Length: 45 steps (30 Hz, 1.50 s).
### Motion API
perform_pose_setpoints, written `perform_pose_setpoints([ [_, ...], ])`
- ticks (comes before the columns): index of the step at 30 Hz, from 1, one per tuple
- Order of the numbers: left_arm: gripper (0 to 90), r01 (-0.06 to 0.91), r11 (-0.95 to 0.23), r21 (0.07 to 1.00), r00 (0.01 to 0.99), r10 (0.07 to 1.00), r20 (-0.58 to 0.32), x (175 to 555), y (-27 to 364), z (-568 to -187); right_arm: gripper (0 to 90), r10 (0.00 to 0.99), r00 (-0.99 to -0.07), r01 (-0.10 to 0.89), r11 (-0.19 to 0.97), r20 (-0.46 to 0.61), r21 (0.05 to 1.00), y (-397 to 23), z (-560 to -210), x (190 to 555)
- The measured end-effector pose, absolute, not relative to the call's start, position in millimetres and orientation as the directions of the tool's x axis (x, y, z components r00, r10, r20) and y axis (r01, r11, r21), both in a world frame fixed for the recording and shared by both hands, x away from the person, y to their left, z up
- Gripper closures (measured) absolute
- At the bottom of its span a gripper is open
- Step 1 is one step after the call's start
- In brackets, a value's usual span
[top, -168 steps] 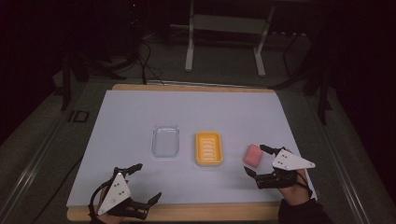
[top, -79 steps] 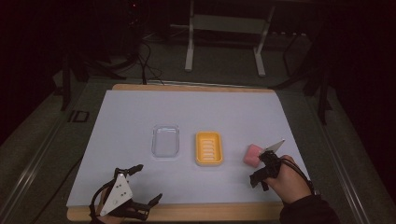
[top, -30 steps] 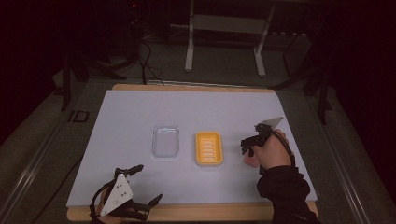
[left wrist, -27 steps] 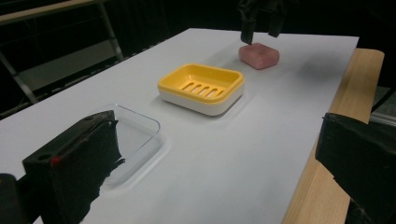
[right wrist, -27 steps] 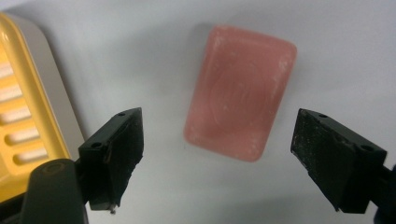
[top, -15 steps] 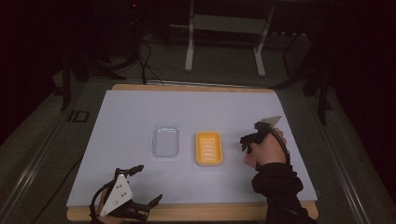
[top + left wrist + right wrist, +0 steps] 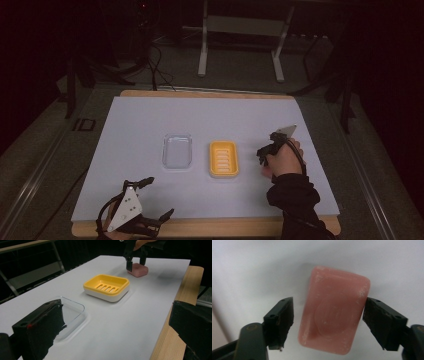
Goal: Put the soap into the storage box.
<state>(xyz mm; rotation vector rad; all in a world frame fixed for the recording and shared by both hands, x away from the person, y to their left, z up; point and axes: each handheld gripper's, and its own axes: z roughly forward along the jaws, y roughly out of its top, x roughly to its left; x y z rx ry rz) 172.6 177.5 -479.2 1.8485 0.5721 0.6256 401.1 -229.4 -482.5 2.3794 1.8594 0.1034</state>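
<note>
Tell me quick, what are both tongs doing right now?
Left tongs: open, holding nothing.
Right tongs: open, straddling the pink soap, not yet gripping.

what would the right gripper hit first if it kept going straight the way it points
Most likely the pink soap bar. The right gripper points down at it, jaws open on either side of it. One jaw looks near or at its edge; the other stands apart. Under it lies the white table sheet.

Pink soap bar [image 7: 334, 322], rectangular with rounded corners, laid flat on white table, right of yellow soap dish [image 7: 223, 158].
</note>
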Motion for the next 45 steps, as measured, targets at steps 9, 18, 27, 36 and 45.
perform_pose_setpoints([
  [9,0.4,0.093,-0.339,0.936,0.75,0.642,0.158,172,177,-479,35.2,0.981,0.185,0.975,-0.177,-0.051,0.134,-230,-493,404],
  [18,0.4,0.095,-0.34,0.936,0.749,0.643,0.158,173,177,-480,37.7,0.992,0.12,0.984,-0.113,-0.045,0.135,-229,-493,403],
  [27,0.4,0.096,-0.34,0.936,0.749,0.644,0.157,173,177,-480,37.8,0.994,0.099,0.99,-0.094,-0.046,0.108,-225,-481,400],
  [36,0.4,0.096,-0.34,0.935,0.748,0.645,0.158,173,176,-480,37.8,0.997,0.079,0.991,-0.076,-0.024,0.11,-225,-465,400],
  [45,0.4,0.096,-0.343,0.934,0.748,0.645,0.16,173,176,-480,37.8,0.998,0.07,0.986,-0.067,-0.01,0.156,-225,-440,400],
])
